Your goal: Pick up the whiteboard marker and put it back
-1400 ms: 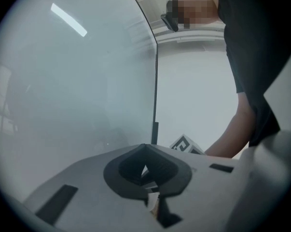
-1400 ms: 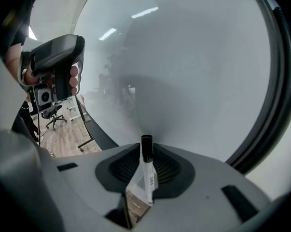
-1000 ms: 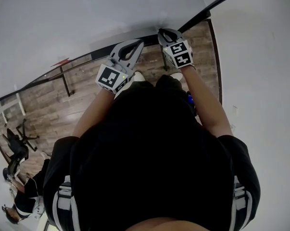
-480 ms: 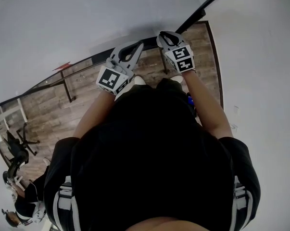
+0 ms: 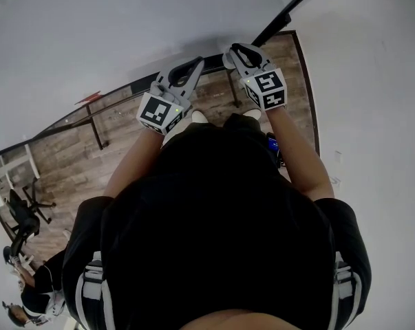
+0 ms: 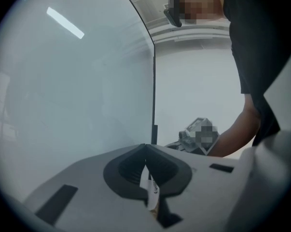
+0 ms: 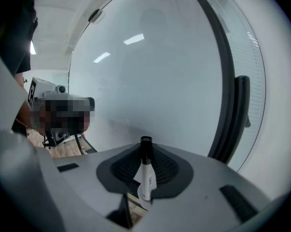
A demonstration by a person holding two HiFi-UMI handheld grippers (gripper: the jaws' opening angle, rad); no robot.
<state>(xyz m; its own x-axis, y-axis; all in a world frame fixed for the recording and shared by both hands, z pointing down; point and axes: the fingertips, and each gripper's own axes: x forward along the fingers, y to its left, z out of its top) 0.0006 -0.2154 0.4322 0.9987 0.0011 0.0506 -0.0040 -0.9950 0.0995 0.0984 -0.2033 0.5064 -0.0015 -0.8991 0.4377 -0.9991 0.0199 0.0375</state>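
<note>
The right gripper (image 5: pixel 235 52) is held up in front of the person, close to the whiteboard (image 5: pixel 124 33). The left gripper (image 5: pixel 193 67) is just beside it, and both are above the wood floor (image 5: pixel 69 139). From this high view the marker is too small to pick out.

In the left gripper view the jaws are closed together. I can see nothing gripped, only a pale sliver in the gap below the tips.

In the right gripper view the jaws are clamped on the whiteboard marker (image 7: pixel 146 175). It stands upright between them, black cap on top and white barrel below, facing the board near its dark frame (image 7: pixel 226 71).

I'd say the pick-up is done and the carry is in hand. Putting it back calls for finding the ledge or holder, which no view shows. The marker then has to be lowered onto it before the jaws open.
</note>
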